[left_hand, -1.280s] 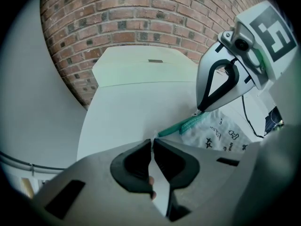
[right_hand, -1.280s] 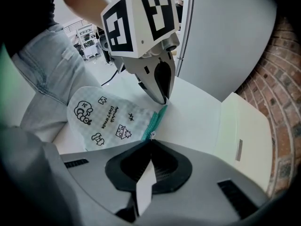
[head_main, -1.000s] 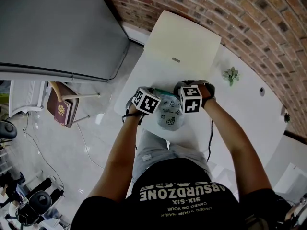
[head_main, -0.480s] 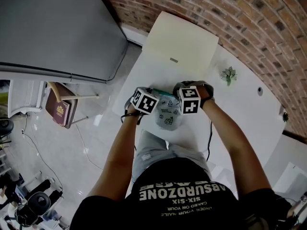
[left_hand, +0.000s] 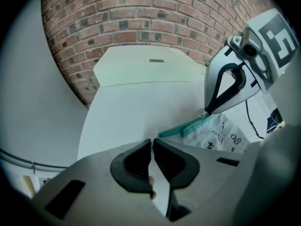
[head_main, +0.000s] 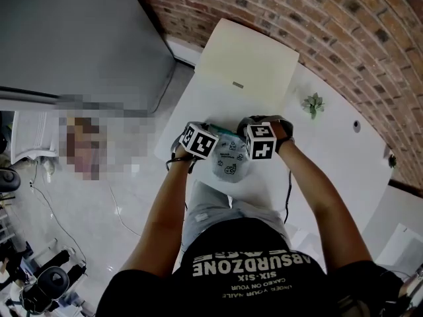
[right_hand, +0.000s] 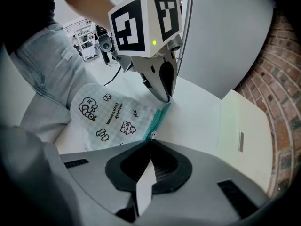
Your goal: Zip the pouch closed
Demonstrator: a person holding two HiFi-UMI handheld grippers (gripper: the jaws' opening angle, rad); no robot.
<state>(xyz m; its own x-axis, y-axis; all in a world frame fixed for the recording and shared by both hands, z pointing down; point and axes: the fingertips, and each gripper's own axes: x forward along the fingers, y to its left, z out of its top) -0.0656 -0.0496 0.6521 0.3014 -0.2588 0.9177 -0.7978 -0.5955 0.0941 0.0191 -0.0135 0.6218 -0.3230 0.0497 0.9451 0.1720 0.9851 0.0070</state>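
Left gripper [left_hand: 152,142]: your fingers are pressed almost fully together, pinching the pale fabric at one end of the pouch [head_main: 230,164], right where the teal zipper [right_hand: 159,119] begins.
Right gripper [right_hand: 150,142]: your fingers are closed tip to tip on the small metal zip pull [right_hand: 152,134], at the opposite end of the zipper from your left gripper.
Zipper: it runs in a line between your two grippers, each one holding an end. Whether the teeth are joined along its length cannot be told.
Pouch: it is pale with a fine check and black cartoon drawings, and lies flat on the white surface [head_main: 330,150]. The zipper edge faces away from you. The printed body extends toward you, near the surface's front edge and just above your jeans-clad knee [head_main: 208,210].
Gripper pose: both tilt steeply down onto the pouch, close side by side, with the marker cubes facing up.
Surface: beyond the pouch lies a cream flat panel [head_main: 248,58], reaching to the brick wall [head_main: 330,18].
Further out: a small green plant [head_main: 314,103] sits on the surface to your right, well apart from the pouch.
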